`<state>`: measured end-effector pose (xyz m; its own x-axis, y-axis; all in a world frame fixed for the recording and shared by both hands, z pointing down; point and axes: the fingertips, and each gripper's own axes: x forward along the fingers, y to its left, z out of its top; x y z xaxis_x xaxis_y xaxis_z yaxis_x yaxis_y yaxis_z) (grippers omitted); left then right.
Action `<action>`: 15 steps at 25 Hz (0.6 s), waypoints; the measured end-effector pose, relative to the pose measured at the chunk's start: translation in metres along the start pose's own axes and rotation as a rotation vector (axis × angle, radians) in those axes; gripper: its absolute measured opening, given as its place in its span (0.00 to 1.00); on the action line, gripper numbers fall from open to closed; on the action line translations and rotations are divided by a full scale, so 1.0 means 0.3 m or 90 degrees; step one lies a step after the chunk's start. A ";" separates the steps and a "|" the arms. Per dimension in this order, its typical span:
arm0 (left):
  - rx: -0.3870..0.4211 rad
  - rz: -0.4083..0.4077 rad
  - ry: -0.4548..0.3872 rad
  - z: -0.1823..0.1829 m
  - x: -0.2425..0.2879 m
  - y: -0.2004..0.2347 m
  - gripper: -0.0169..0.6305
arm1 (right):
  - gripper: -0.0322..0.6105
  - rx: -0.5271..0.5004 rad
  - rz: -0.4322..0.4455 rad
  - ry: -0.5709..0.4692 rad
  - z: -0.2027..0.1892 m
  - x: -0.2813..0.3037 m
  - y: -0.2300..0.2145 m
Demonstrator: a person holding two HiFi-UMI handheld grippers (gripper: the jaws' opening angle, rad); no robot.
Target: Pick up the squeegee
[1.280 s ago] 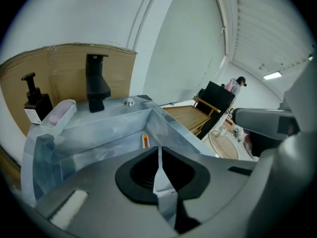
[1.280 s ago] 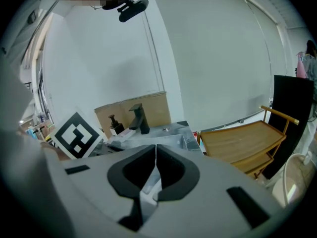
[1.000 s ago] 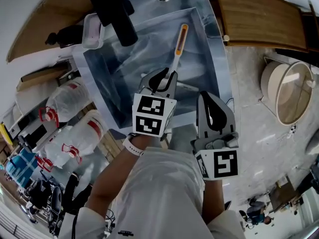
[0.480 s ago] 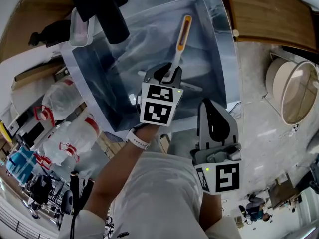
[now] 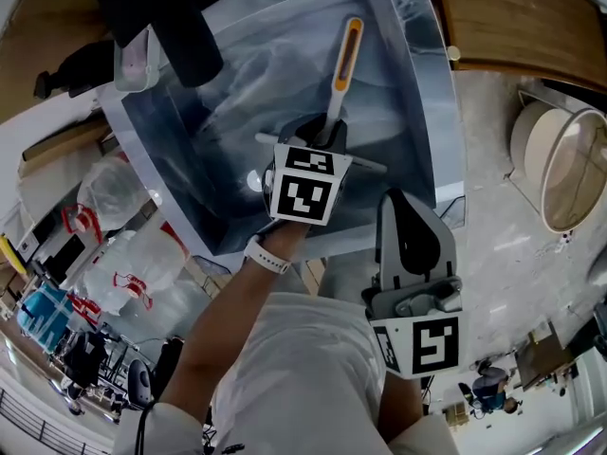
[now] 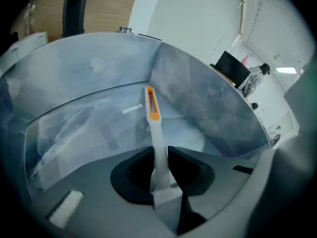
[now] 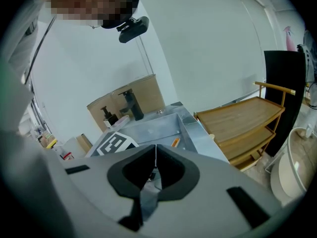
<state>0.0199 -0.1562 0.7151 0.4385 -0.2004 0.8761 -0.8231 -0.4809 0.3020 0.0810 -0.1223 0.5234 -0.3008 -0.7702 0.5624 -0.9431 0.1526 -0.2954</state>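
The squeegee (image 5: 339,76) has a white handle with an orange end and lies in the steel sink (image 5: 429,112), its thin blade crosswise under my left gripper (image 5: 327,136). In the left gripper view the handle (image 6: 156,142) runs straight between the two black jaws, which press on both its sides; the left gripper (image 6: 159,155) is shut on it. My right gripper (image 5: 405,207) hangs back near the person's body, outside the sink's front edge. Its jaws (image 7: 155,158) meet with nothing between them.
A black faucet (image 5: 180,27) and a white soap tray (image 5: 136,60) stand at the sink's far left corner. A wooden rack (image 5: 517,17) is at the right, with a round pale tub (image 5: 560,169) below it. White plastic bags (image 5: 114,202) lie left of the sink.
The head view has slid so the sink sits higher in the picture. My left gripper stays on the squeegee handle near the blade. The right gripper has barely moved.
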 end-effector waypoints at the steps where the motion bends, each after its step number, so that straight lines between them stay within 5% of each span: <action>1: -0.008 -0.010 -0.003 0.003 0.002 -0.002 0.15 | 0.06 0.001 -0.001 0.000 -0.001 0.000 -0.002; 15: 0.010 0.002 -0.040 0.016 -0.098 -0.003 0.13 | 0.06 -0.003 -0.001 -0.020 0.021 -0.052 0.033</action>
<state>0.0094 -0.1541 0.6872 0.4579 -0.2547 0.8517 -0.8189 -0.4939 0.2925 0.0772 -0.1127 0.5069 -0.2954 -0.7896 0.5379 -0.9441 0.1550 -0.2910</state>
